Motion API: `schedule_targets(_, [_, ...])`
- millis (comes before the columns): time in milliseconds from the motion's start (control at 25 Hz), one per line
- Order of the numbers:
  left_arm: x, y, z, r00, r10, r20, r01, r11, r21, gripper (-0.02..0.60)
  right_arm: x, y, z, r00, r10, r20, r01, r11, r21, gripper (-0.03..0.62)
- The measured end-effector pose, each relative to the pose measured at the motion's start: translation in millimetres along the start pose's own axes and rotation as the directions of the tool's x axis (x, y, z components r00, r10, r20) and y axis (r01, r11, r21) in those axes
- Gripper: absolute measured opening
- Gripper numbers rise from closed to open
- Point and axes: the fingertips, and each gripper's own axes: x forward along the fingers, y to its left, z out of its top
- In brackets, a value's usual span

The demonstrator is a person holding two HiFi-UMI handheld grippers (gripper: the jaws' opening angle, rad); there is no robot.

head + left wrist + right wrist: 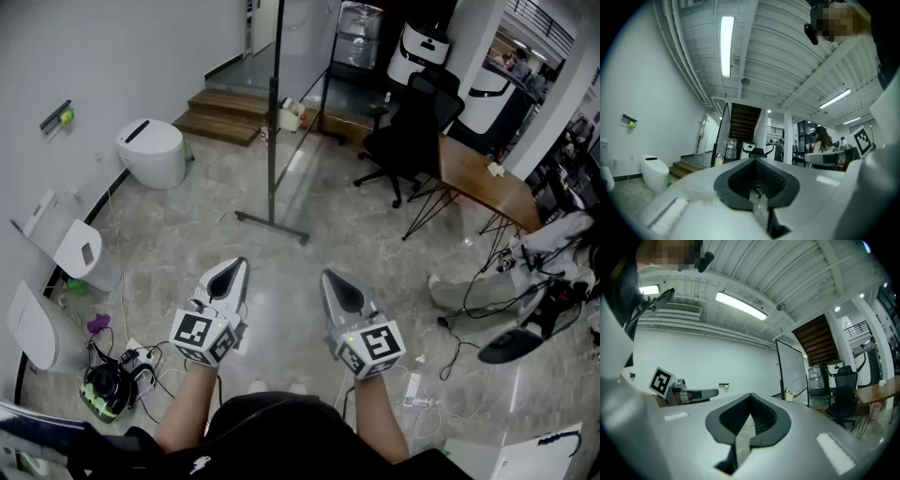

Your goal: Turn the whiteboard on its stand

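Far across the glossy grey marbled floor (178, 248), the thin whiteboard on its dark metal stand (275, 122) stands edge-on. Near, the smooth grey tapered left gripper (240, 266) and right gripper (329, 278) are held level, side by side, jaws together on nothing.

Marble floor (187, 239) bears the whiteboard stand (273, 223), an office chair (411, 131) and a toilet (153, 153).
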Motion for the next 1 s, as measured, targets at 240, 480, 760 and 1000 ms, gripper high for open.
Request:
schedule_targets(240, [7.2, -12.5, -6.6, 1.0, -0.003, -0.009, 0.003, 1.0, 0.002, 0.006, -6.3, -10.4, -1.3, 1.0, 0.012, -0.002, -0.012, 1.0, -0.003, 0.008])
schedule_targets(480, [17.5, -30.5, -11.3, 1.0, 0.005, -0.01, -0.005, 1.0, 0.004, 0.006, -21.8, -20.2, -2.5, 0.999, 0.048, 0.002, -0.048, 0.999, 0.023, 0.009])
schedule_targets(760, [22.7, -55.9, -26.7, 0.999, 0.024, -0.025, -0.024, 1.0, -0.004, 0.006, -44.3, -29.5, -16.5, 0.993, 0.117, -0.007, -0.116, 0.991, 0.061, 0.009])
schedule_targets(1000, [18.5, -63.3, -35.4, 0.998, 0.057, -0.04, -0.057, 0.998, 0.003, 0.006, -57.1, -35.8, -32.1, 0.99, 0.138, -0.036, -0.135, 0.988, 0.072, 0.009])
